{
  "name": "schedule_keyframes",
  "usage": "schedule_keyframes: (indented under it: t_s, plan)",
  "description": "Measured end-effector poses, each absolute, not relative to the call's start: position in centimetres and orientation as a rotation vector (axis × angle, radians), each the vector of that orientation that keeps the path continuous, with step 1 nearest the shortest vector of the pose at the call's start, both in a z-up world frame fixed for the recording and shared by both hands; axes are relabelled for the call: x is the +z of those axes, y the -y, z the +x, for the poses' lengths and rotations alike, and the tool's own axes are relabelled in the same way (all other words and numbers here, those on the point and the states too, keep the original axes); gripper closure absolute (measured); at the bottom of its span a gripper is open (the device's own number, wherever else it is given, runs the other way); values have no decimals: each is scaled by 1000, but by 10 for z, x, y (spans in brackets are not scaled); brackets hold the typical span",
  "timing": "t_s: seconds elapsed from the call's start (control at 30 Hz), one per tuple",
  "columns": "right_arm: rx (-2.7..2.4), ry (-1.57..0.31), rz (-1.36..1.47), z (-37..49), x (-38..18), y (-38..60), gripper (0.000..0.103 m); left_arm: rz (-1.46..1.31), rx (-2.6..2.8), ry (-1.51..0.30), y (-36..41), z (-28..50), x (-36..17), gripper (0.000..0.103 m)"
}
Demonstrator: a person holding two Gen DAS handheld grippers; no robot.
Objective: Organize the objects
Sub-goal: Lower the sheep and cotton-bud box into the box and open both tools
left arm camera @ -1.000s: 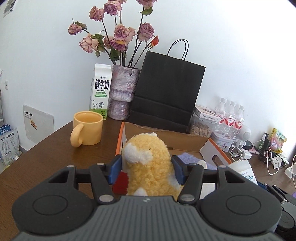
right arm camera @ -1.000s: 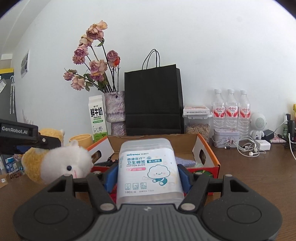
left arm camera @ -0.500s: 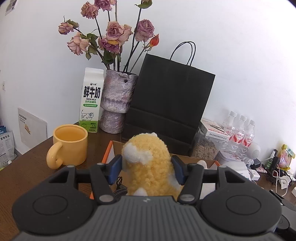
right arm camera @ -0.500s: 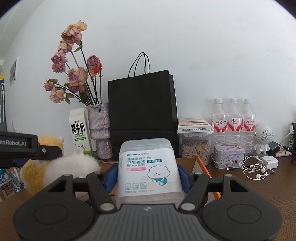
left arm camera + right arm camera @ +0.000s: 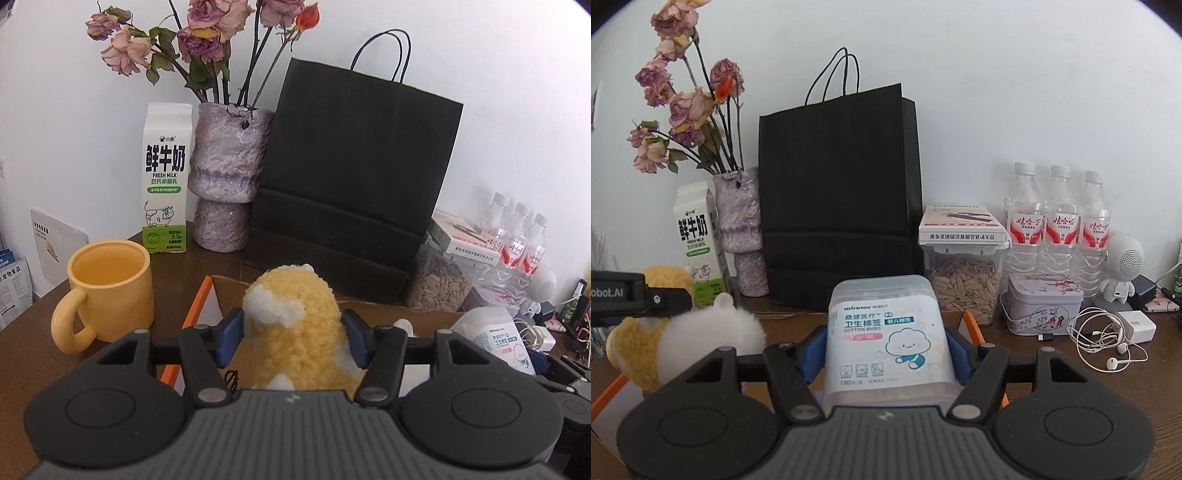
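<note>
Left gripper (image 5: 293, 338): its blue pads pinch the yellow plush toy (image 5: 301, 325) from both sides.
Plush toy, place: held up over the cardboard box (image 5: 207, 314), near the yellow mug (image 5: 110, 291).
Plush toy, feel: I think it is soft, light and squishy. It will not break. The fluff can slide, so hold it round the fat middle, not by an ear.
Right gripper (image 5: 886, 350): its blue pads pinch the cotton bud box (image 5: 886, 332) on its two side walls.
Cotton bud box, place: held up in front of the black paper bag (image 5: 838, 199), just past the toy in the right view.
Cotton bud box, feel: I think it is light, with smooth, thin plastic. It may slip or bend in. Hold the flat sides low down and squeeze gently.
</note>
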State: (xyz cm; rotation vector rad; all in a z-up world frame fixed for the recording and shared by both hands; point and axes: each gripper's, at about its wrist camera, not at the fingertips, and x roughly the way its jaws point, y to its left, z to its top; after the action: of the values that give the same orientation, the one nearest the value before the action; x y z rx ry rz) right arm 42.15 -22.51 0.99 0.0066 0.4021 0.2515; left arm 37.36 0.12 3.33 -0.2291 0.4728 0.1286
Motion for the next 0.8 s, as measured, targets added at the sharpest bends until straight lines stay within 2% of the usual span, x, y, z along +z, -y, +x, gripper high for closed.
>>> schedule_keyframes:
  t_s: [0.13,0.17,0.2,0.23,0.27,0.3,0.33,0.37,0.8]
  plan:
    - [254,-439,4,426,3,226,37,-223,121,-489,-2,377,26,38]
    - [261,-454,2,426,2,225,37,-229,123,-484,-2,376,26,35]
    - [264,-469,1,426,0,225,37,-233,121,-479,-2,374,26,25]
    - [262,-475,4,426,-1,225,32,-235,119,-474,-3,373,27,19]
    - [254,-478,6,425,-2,225,25,-237,119,-465,-3,372,28,4]
    - [247,-479,5,424,-3,225,10,-237,122,-454,-3,370,28,0]
    - [245,-479,7,423,-2,226,2,-233,130,-442,-3,368,29,0]
    - [247,-479,12,423,-2,226,1,-227,135,-440,-3,368,30,0]
    - [268,-432,-6,406,2,219,0,-207,133,-428,-3,356,29,0]
